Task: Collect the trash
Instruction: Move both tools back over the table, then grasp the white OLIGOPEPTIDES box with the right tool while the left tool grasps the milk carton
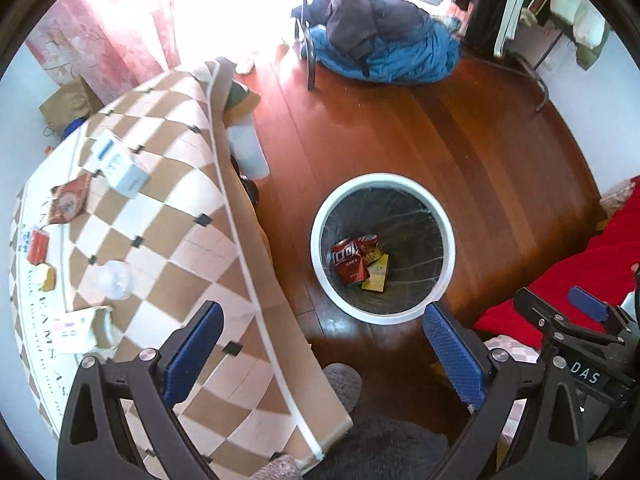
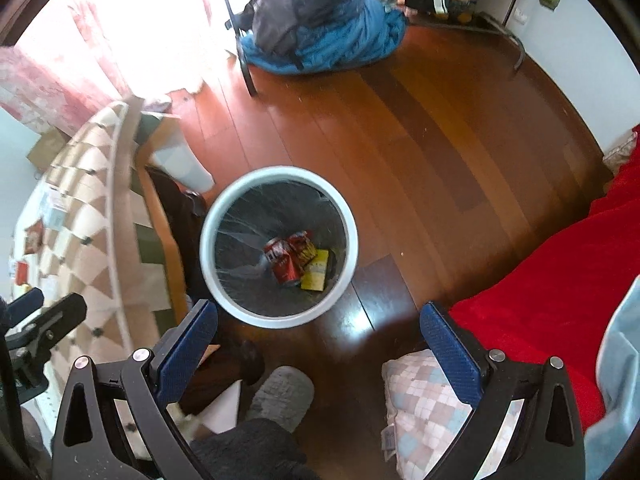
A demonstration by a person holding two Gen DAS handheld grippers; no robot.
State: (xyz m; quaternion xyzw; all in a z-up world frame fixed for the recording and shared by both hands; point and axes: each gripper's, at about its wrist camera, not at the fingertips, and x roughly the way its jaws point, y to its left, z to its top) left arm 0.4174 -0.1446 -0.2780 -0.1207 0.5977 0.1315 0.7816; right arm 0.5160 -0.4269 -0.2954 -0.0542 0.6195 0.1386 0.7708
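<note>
A: White bin (image 1: 383, 312) on wood floor (image 1: 460, 140), red wrappers (image 1: 354, 258) inside?
B: Yes. Left gripper (image 1: 320, 344) and right gripper (image 2: 318, 338) both spread apart, empty. More trash on table (image 1: 168, 216), left.

We are looking down on a reddish wooden floor (image 2: 400, 128) that is reflecting strong daylight coming through pink curtains (image 1: 108, 36). A table under a checked cloth (image 1: 168, 216) is standing at left, a red blanket (image 2: 560, 288) is lying at right, and blue bedding (image 1: 396, 56) is sitting by pale walls.
</note>
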